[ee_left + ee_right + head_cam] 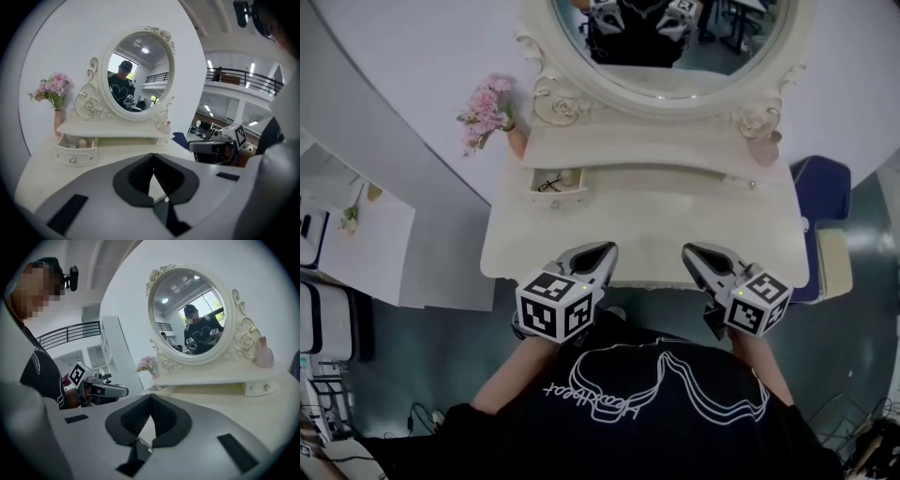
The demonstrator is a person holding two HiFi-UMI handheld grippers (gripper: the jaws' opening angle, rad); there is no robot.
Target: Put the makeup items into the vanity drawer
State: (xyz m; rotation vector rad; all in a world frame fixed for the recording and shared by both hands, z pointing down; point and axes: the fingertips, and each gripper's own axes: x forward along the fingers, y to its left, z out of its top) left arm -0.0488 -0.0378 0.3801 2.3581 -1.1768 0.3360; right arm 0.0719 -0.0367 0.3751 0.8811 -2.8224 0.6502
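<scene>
The white vanity (647, 234) has its small left drawer (555, 185) pulled open. Inside it lie a dark thin item (547, 184) and a beige rounded item (570, 176); the beige item (82, 142) also shows in the drawer (75, 152) in the left gripper view. My left gripper (605, 248) hovers over the front edge of the tabletop, shut and holding nothing (153, 157). My right gripper (689, 251) is level with it to the right, its jaws also closed on nothing (150, 397). No loose makeup item shows on the tabletop.
An oval mirror (670, 37) stands at the back. Pink flowers in a vase (487, 108) sit on the left of the raised shelf, a pink bottle (764, 148) on the right. The right drawer (262, 387) is closed. A blue chair (825, 187) is to the right, white furniture (356, 244) to the left.
</scene>
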